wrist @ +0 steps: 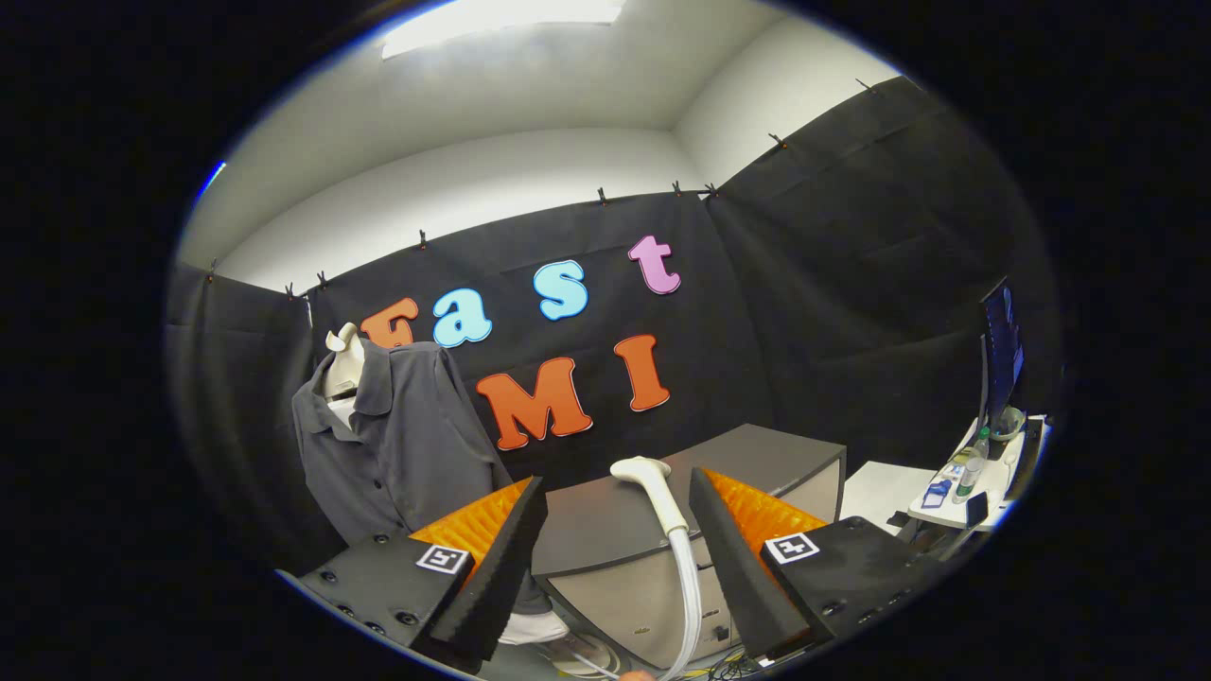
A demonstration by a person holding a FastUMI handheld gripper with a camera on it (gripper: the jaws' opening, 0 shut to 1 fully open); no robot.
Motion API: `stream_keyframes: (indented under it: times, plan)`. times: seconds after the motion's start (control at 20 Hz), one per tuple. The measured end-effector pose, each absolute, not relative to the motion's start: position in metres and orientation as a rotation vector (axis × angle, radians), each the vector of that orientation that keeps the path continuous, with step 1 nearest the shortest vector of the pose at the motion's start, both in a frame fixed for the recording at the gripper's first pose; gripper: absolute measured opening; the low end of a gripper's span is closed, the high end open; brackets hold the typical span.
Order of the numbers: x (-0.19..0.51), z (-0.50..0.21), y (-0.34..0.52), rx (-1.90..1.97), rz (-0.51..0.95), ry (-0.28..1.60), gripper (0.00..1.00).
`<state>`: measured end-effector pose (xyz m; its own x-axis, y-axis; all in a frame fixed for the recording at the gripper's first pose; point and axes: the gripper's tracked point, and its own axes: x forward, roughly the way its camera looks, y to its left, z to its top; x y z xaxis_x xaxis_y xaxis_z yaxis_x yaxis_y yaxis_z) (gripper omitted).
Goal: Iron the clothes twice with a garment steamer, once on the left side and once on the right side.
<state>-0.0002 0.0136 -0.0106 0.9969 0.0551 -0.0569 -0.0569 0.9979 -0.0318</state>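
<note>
Both fingers of the gripper (615,539) are gaping wide around the steamer head (653,482), risking nudging it off the cabinet (757,454).

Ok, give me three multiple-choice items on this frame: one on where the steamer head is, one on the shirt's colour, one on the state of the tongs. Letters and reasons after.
1. Where does the steamer head lie?
A. on the grey cabinet top, ahead of the tongs
B. hung on the shirt collar
C. on the white side table

2. What colour is the shirt on the mannequin?
A. white
B. dark grey
C. orange

3. What state are the tongs in?
A. shut on the steamer head
B. shut on the hose
C. open, holding nothing

Answers:
1 A: the white head rests on the cabinet, seen between the two fingers and beyond them, its hose trailing down.
2 B: the collared shirt is dark grey over a pale mannequin.
3 C: the fingers stand wide apart and neither touches the head.
</note>
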Motion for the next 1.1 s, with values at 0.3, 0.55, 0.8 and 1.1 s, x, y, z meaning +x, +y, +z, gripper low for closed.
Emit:
stream_keyframes:
  times: [0.3, 0.55, 0.8, 1.1]
  plan:
    - [-0.005, -0.01, 0.009, -0.049, 0.045, 0.056, 0.98]
    - [-0.009, -0.013, 0.009, -0.065, 0.045, 0.063, 0.98]
    - [-0.001, -0.018, 0.018, -0.072, 0.064, 0.092, 0.98]
    - [0.009, -0.035, 0.023, -0.103, 0.09, 0.183, 0.98]
